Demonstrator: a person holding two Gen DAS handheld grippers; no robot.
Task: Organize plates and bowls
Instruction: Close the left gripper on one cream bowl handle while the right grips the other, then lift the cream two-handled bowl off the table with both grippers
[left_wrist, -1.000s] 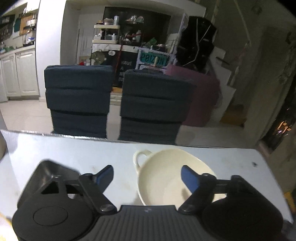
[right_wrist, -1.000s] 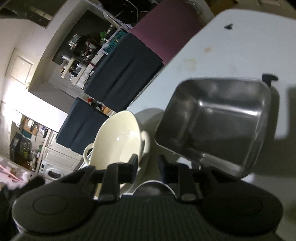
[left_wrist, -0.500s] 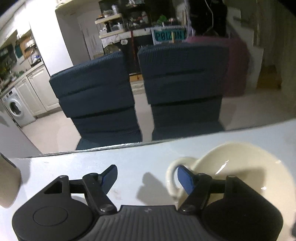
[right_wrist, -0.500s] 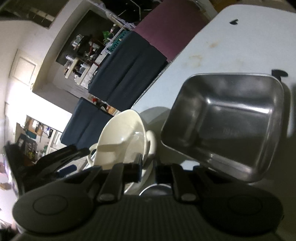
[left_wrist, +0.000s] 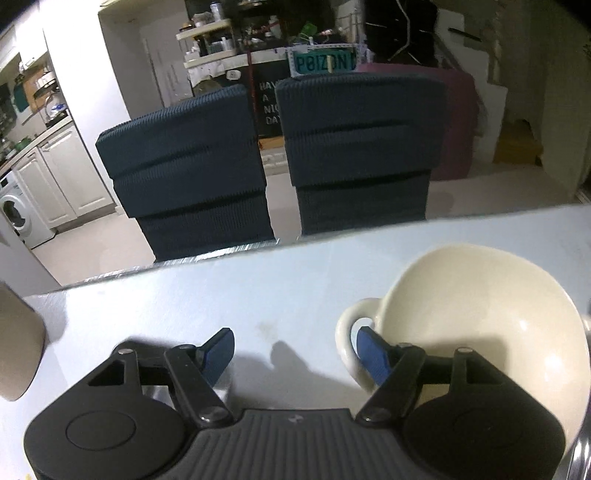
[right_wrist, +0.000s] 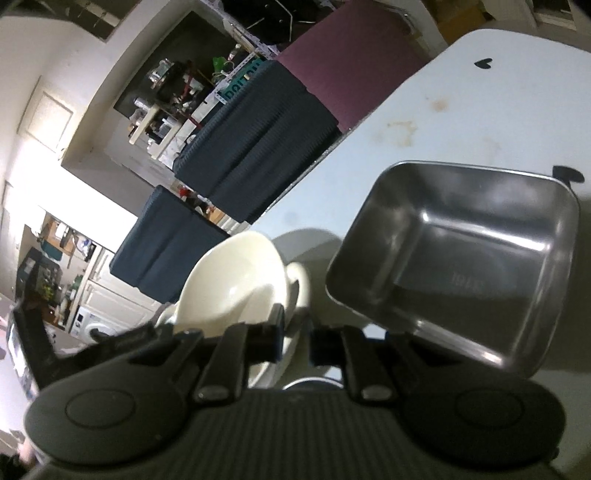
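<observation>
Carefully: cream handled bowl (left_wrist: 491, 332) looks heavy, glazed, breakable.
My left jaws gape by its loop handle (left_wrist: 349, 332); right jaws pinch its other handle (right_wrist: 297, 280).

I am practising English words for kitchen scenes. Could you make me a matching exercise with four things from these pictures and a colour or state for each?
Things:
1. bowl
2. metal tray
3. chairs
4. left gripper

Descriptions:
a. dark blue, ribbed
b. jaws wide apart
c. shiny grey, rectangular
d. cream, with a loop handle

Pairs: 1-d, 2-c, 3-a, 4-b
</observation>
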